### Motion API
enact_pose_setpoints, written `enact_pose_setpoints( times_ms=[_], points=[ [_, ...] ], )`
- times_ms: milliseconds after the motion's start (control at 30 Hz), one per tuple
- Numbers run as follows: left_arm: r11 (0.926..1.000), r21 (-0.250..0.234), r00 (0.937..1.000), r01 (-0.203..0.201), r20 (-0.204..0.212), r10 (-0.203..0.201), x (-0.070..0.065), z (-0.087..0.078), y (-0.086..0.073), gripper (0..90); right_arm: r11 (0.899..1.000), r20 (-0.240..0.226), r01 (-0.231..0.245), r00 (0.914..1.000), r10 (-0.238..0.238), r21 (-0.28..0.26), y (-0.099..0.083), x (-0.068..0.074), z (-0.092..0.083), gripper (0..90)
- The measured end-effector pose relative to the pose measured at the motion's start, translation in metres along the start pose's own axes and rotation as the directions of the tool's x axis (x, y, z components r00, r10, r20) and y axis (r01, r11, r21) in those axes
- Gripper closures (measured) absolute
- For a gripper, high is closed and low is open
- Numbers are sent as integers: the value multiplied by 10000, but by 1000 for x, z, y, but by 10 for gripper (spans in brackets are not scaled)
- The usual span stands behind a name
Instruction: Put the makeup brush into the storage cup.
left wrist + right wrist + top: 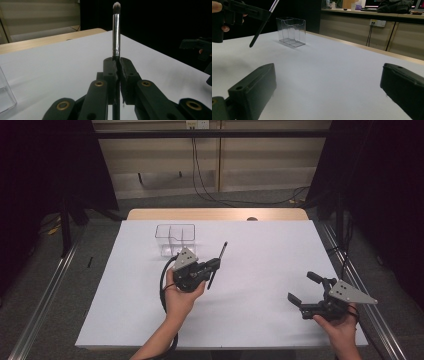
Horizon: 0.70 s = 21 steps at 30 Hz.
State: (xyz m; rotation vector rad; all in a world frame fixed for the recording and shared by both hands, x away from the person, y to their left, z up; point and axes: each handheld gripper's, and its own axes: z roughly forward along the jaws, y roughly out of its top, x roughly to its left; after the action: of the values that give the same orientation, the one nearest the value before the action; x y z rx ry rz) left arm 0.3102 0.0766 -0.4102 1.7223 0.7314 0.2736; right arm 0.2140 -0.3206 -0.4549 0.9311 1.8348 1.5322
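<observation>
Brush (116, 35) clamped in left gripper (216, 264) jaws, right gripper (301, 287) jaws spread, white table (260, 270), dark curtains (380, 180)

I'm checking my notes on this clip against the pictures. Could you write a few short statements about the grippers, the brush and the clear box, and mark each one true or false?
1. The left gripper is shut on a brush. True.
2. The right gripper also holds a brush. False: its jaws stand wide apart with nothing between them.
3. The brush stands inside the clear box. False: it is clamped in the left gripper, outside the box.
4. The clear box sits on the white table, on the left gripper's side. True.
5. The brush's bristle tip is dark red. False: in the left gripper view it looks pale.
</observation>
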Motion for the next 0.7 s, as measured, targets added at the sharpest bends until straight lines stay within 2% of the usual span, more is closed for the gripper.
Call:
enact_pose_setpoints(
  times_ms=[333, 700],
  points=[
    [9990, -425, 9999, 142, -22, -143, 5, -4, 6, 841, 10000, 13, 0, 10000, 0, 3, 0, 0, 0, 2],
    [9902, -1365, 9994, 288, -133, -309, 13, -12, 17, 841, 10000, 1, 10, 10000, -10, 6, 0, 0, 0, 2]
  ],
)
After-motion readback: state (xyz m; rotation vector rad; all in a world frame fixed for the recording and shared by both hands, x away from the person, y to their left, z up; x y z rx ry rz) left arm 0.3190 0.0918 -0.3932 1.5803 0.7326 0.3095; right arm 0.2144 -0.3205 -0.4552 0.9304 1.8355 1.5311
